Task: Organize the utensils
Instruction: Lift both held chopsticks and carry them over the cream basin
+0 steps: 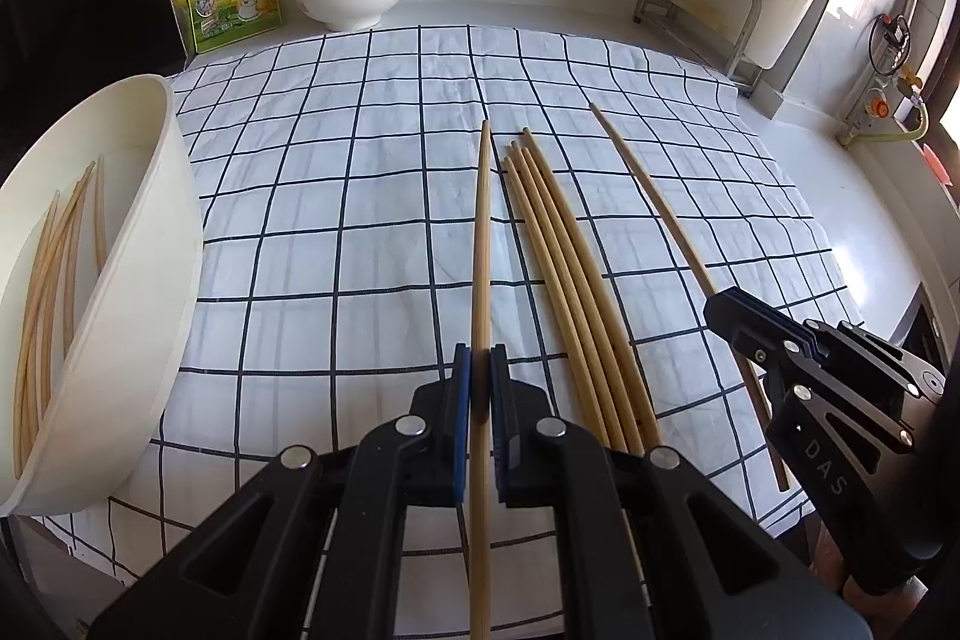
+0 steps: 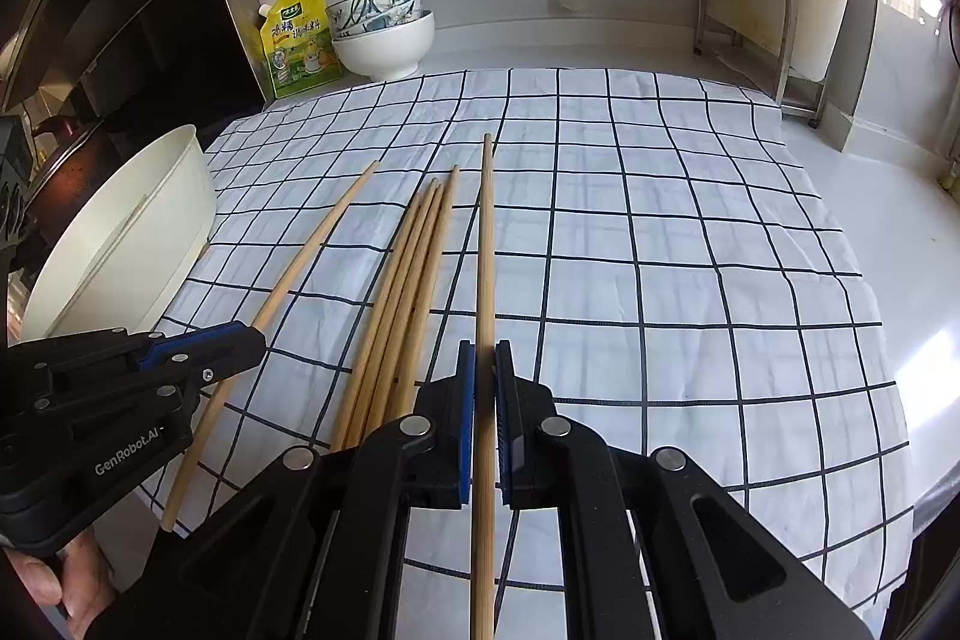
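left gripper (image 1: 480,382): jaws clamped on one chopstick (image 1: 481,244); the stick runs straight up frame centre from the jaws, tip pointing away from you.
right gripper (image 2: 485,370): jaws also closed tight on its own chopstick (image 2: 486,244), same straight-up-the-frame lie.
loose bundle (image 1: 564,280): four sticks flat on the checked cloth (image 1: 360,160), just right of your left stick in the left view and just left of your right stick in the right view, so it sits between your two grippers.
long axes: both held sticks and the bundle run roughly parallel, near edge to far edge.
white tub (image 1: 138,280): far left of the left frame, already holding several sticks.
key relation: the tub lies left of both grippers; your left hand is nearer, the right is well apart from it.
judgement: the left stick likely goes first.
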{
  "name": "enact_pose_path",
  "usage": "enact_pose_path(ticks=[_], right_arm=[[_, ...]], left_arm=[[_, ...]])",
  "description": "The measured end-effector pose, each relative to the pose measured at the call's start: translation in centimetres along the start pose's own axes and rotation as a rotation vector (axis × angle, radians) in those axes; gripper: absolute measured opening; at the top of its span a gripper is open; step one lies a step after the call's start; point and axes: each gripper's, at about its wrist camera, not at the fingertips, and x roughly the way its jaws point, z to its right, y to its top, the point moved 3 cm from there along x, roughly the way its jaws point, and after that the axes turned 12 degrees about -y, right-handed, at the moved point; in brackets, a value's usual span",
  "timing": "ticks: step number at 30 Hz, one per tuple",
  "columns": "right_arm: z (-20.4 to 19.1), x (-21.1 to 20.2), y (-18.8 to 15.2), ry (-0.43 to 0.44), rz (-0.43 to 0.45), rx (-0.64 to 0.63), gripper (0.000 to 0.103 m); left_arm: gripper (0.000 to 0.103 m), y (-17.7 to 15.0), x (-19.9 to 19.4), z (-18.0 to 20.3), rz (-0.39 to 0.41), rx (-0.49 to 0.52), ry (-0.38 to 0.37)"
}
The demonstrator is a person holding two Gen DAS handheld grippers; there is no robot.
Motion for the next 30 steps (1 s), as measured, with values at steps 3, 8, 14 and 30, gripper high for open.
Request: enact_pose_path(ticks=[3, 8, 14, 30], right_arm=[[0.0, -0.4, 0.1, -0.001, 0.007, 0.002, 0.006], [-0.2, -0.9, 0.2, -0.001, 0.017, 0.002, 0.006], [-0.4, -1.4, 0.2, 0.000, 0.026, 0.002, 0.006], [-1.5, -2.5, 0.3, 0.002, 0.048, -0.011, 0.006]], left_arm=[[0.007, 0.0, -0.4, 0.0, 0.007, 0.000, -0.002], [0.007, 0.0, -1.0, 0.2, 0.020, 0.001, -0.003], [0.007, -0.2, -1.5, 0.1, 0.028, 0.000, -0.005], [0.007, -0.5, -3.0, -0.4, 0.058, -0.010, -0.010]])
